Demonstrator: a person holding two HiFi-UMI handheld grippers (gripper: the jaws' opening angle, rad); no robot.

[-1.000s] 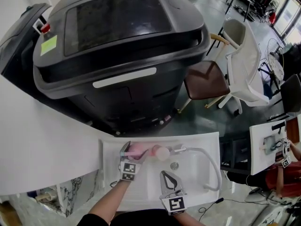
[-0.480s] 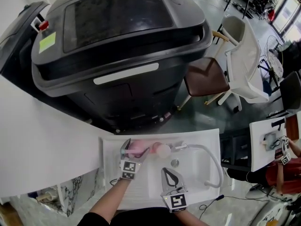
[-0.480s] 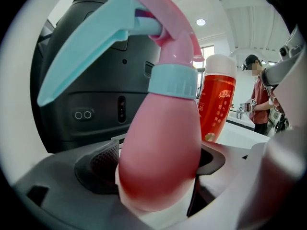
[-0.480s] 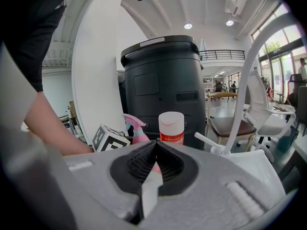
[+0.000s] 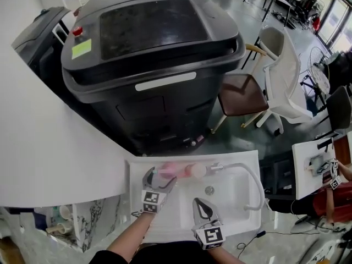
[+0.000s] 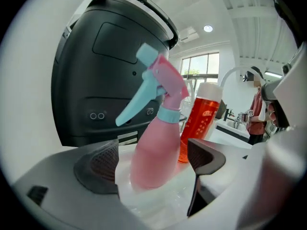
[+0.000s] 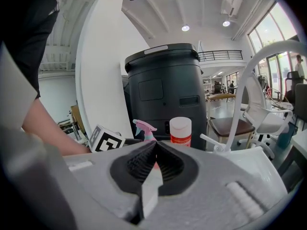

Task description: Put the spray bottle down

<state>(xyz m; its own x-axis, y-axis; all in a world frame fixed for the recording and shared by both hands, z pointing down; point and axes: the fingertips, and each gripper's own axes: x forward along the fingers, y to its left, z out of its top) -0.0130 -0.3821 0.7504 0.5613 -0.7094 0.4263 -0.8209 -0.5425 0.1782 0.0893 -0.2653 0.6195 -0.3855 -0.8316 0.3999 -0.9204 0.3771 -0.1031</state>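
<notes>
At the rear ledge of the white sink, the pink spray bottle stands leaning slightly, its teal trigger pointing toward the black machine behind. The left gripper has its jaws spread either side of the bottle body, with a visible gap at each pad; no contact noted. The bottle's foot meets the white surface, though the gripper body cuts off the lowest edge. Just beside it stands a red bottle with a white cap, partly covered by the spray bottle. From overhead, both bottles are small and smeared. The right gripper hangs over the basin near the faucet, jaws pressed together with nothing between them. In its own view, they hide the spray bottle's lower half.
</notes>
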